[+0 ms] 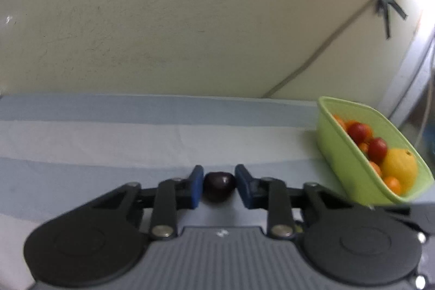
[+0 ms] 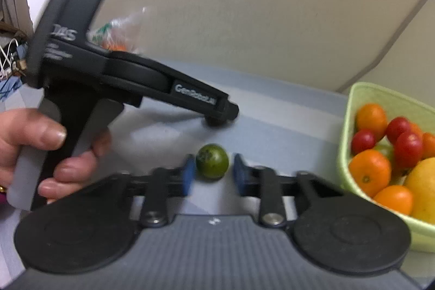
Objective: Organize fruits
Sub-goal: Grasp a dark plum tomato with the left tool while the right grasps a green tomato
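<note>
The ribbed grey body and black disc pivots of each tool fill the foreground of both wrist views. The left gripper (image 1: 219, 186) has a dark purple fruit (image 1: 219, 189), plum-like, between its blue pads; the pads stand against its flanks and the jaws are at their tightest, so I judge it clenched on the fruit, which sits low on the pale blue striped cloth (image 1: 108, 143). The right gripper (image 2: 213, 173) frames a small green fruit (image 2: 212, 161) just ahead of its tips; narrow slivers of cloth seem to show on either side through the blur, yet the jaws are at their narrowest, so I judge the fruit gripped, with contact not plainly confirmed. The person's left hand (image 2: 40, 154) wraps the other tool's handle at the left of this view. The green tub (image 1: 339, 154), already holding oranges, small red fruits and a large yellow fruit (image 1: 399, 166), stands forward and to the right of both tools, near the wall. Both held fruits are roundish, with no long axis to align. The right gripper is the nearer to the tub, whose rim lies close at its right; carrying either fruit there calls for lifting over that rim.
</note>
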